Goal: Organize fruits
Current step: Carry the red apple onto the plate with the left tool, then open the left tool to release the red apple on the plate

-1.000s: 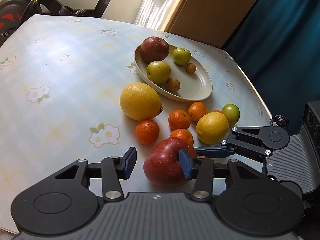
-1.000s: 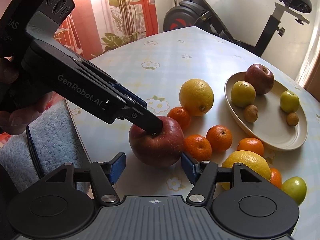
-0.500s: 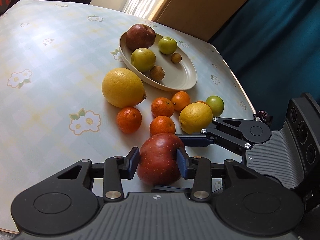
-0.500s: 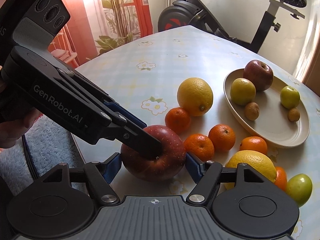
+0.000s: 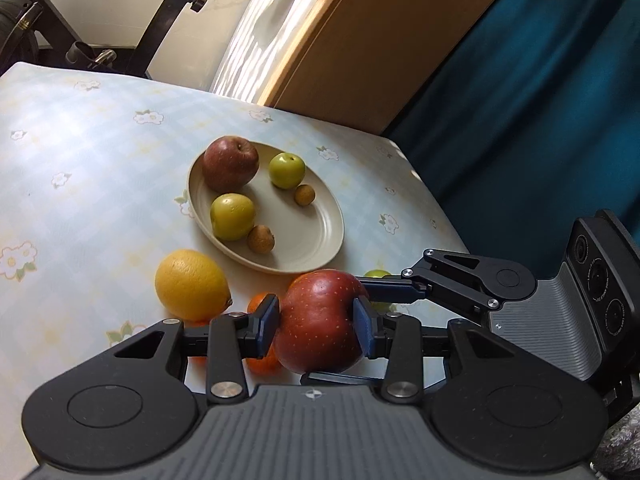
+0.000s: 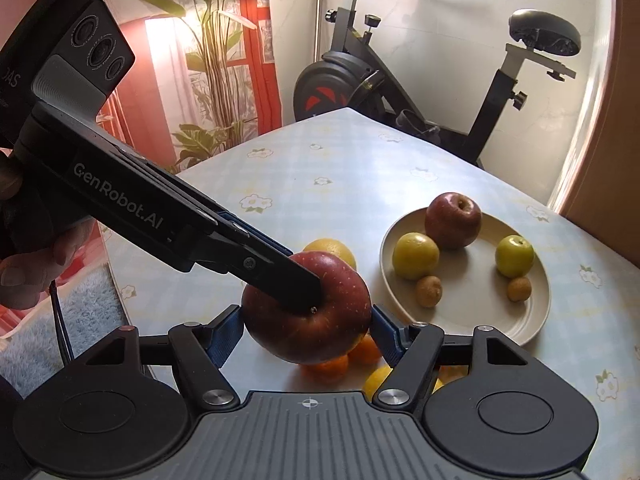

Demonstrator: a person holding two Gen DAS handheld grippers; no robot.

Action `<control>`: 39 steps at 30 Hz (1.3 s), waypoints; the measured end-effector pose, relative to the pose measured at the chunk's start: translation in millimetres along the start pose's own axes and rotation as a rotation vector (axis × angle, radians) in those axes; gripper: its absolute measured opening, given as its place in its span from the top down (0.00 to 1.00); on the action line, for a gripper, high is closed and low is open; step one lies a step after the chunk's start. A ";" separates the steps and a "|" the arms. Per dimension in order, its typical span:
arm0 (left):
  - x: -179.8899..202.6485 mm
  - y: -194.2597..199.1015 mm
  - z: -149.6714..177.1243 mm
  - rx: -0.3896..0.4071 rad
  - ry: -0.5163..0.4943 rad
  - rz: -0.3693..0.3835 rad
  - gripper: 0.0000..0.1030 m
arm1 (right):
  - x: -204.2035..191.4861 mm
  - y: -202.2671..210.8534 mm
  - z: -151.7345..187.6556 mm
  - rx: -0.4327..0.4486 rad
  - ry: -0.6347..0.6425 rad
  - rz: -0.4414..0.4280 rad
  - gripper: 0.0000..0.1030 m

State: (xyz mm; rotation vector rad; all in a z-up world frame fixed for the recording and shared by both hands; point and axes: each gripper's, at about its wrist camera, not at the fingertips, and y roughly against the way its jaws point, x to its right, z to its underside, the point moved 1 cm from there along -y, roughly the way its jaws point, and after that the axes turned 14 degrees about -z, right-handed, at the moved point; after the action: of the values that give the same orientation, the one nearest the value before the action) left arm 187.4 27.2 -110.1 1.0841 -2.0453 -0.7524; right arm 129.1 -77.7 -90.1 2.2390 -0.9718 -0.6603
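Your left tongs [image 5: 316,320] and right tongs [image 6: 307,330] both pinch the red apple [image 5: 320,320]: firm, weighty, smooth-skinned, so hold its widest girth.

1. Left gripper [image 5: 316,320]: angled downward, both blue pads pressed against the flanks of the red apple [image 5: 320,320]; apple carried clear of the table.
2. Right gripper [image 6: 306,330]: angled downward too, crossing the left one; its pads grip the same apple from the other two sides.
3. Hand [image 6: 24,256]: fingers wrapped around the left gripper's handle.
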 end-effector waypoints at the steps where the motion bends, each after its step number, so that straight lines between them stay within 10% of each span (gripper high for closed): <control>1: 4.1 -2.1 -6.6 0.007 -0.012 -0.003 0.58 | 6.0 3.7 -3.7 0.004 -0.001 0.007 0.37; 13: 14.4 -85.9 -100.0 -0.033 -0.036 -0.008 0.58 | 122.5 -2.7 -47.2 -0.014 -0.031 0.084 0.37; 39: -6.4 -141.5 -114.0 -0.104 0.013 -0.125 0.63 | 186.0 -74.9 -38.9 -0.084 -0.108 0.105 0.37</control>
State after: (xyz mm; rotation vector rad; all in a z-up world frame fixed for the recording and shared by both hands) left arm 344.7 -54.6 -150.3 1.1622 -1.9185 -0.9017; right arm 302.2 -166.8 -152.0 2.0821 -1.0867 -0.7663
